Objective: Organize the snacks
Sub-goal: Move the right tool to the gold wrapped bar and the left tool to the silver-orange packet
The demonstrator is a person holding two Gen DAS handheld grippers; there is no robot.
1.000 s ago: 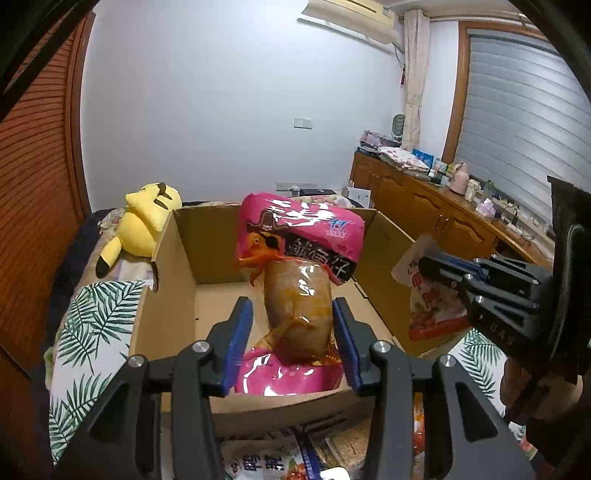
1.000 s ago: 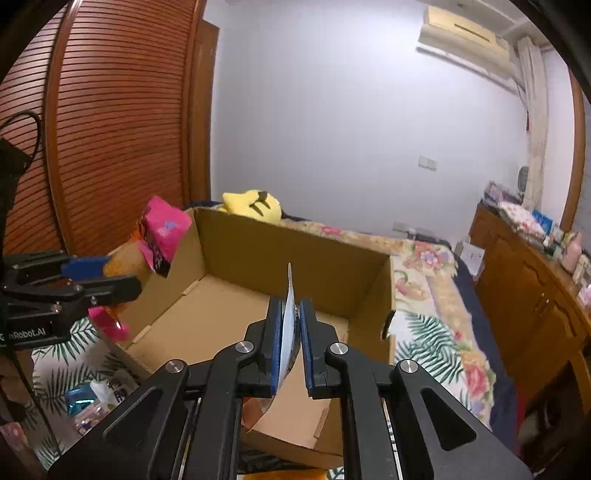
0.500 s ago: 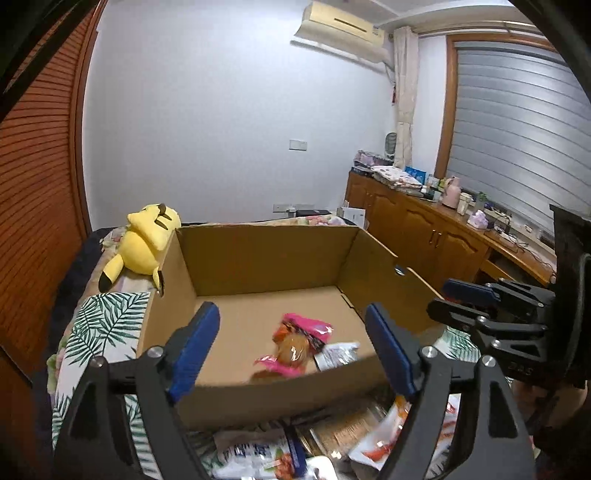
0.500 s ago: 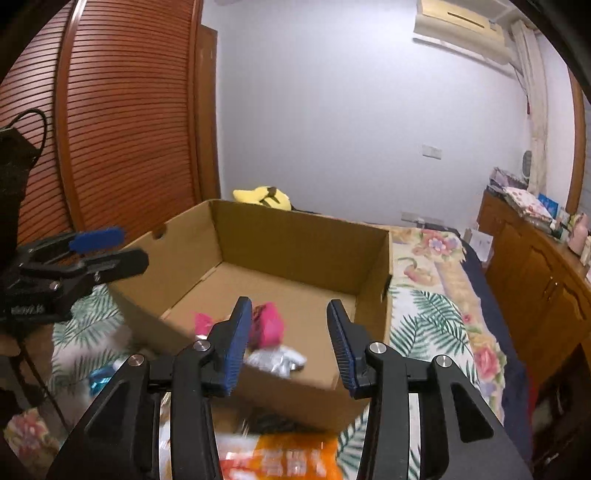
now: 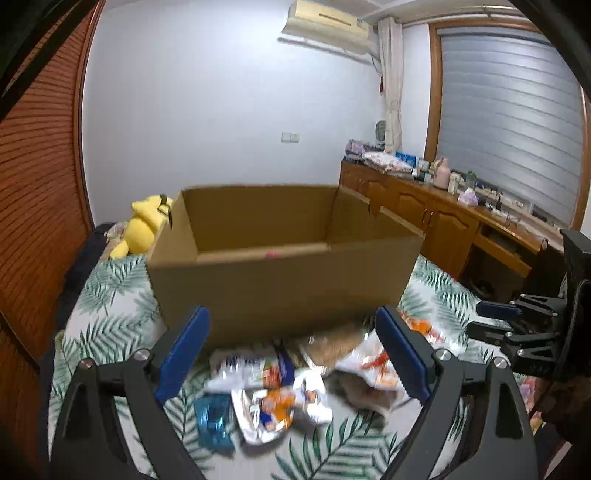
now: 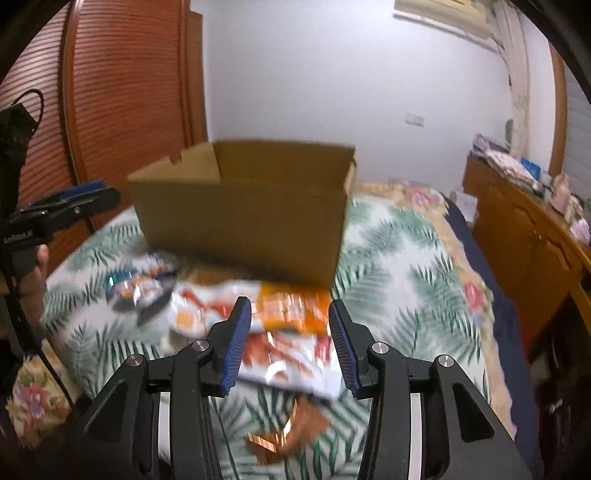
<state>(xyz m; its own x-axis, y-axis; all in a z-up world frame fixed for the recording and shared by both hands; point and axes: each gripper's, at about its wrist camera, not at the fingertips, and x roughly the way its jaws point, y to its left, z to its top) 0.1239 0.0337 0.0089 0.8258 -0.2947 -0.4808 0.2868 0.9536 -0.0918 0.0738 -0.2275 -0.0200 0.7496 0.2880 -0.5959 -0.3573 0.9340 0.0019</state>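
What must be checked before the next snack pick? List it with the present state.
1. Left gripper empty, jaws opening: ok.
2. Right gripper empty, jaws apart: ok.
3. Box open on top: ok.
4. Snacks loose on the bed before the box: ok.
5. Orange packet ahead of the right gripper, not yet between its pads: ok.
6. Which snack the left gripper faces: cannot tell, blurred.

Yellow plush toy (image 5: 146, 225), leaf-print bedspread (image 6: 399, 269), wooden cabinets (image 5: 424, 214), air conditioner (image 5: 325, 26)

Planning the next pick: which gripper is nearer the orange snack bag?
Right. The right gripper hangs just over the orange snack bag; the left gripper, jaws opening, is far off beside the cardboard box.
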